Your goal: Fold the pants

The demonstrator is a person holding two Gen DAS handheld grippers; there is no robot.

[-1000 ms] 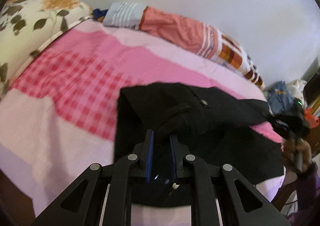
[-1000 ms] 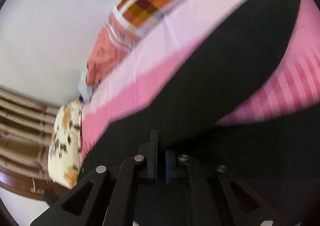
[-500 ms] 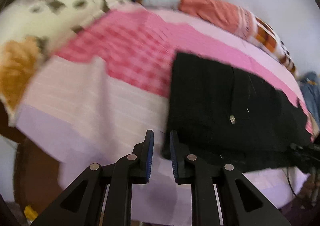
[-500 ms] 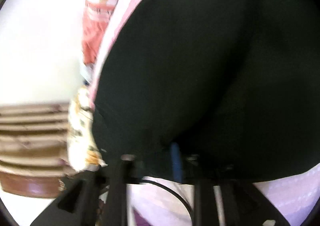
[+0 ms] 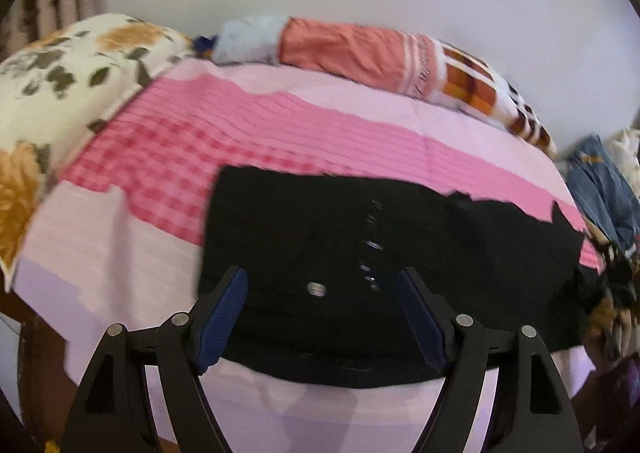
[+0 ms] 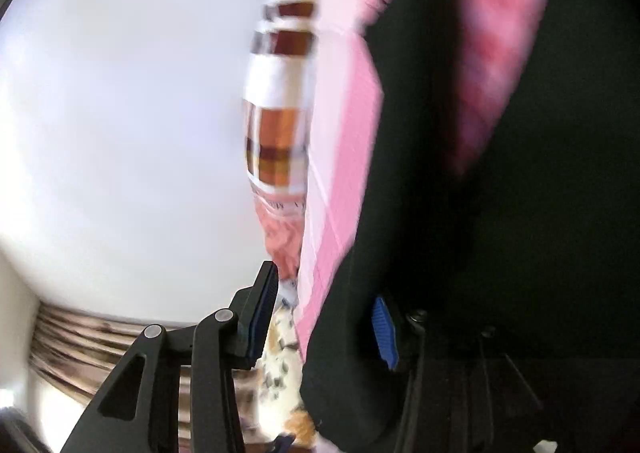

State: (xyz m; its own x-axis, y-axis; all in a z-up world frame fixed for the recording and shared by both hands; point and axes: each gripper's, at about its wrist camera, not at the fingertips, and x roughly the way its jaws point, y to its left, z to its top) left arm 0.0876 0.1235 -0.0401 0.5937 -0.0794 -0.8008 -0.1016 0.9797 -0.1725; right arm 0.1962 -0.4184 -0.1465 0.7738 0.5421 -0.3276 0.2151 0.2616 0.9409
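Black pants (image 5: 360,253) on the pink bedsheet (image 5: 280,125) show no readable label.

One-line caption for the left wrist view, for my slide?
Left claw opening above black pants lying flat on the pink bedspread.

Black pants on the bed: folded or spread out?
Folded. The black pants lie as a compact rectangle on the pink bedspread, waistband button showing on top, no separate legs visible.
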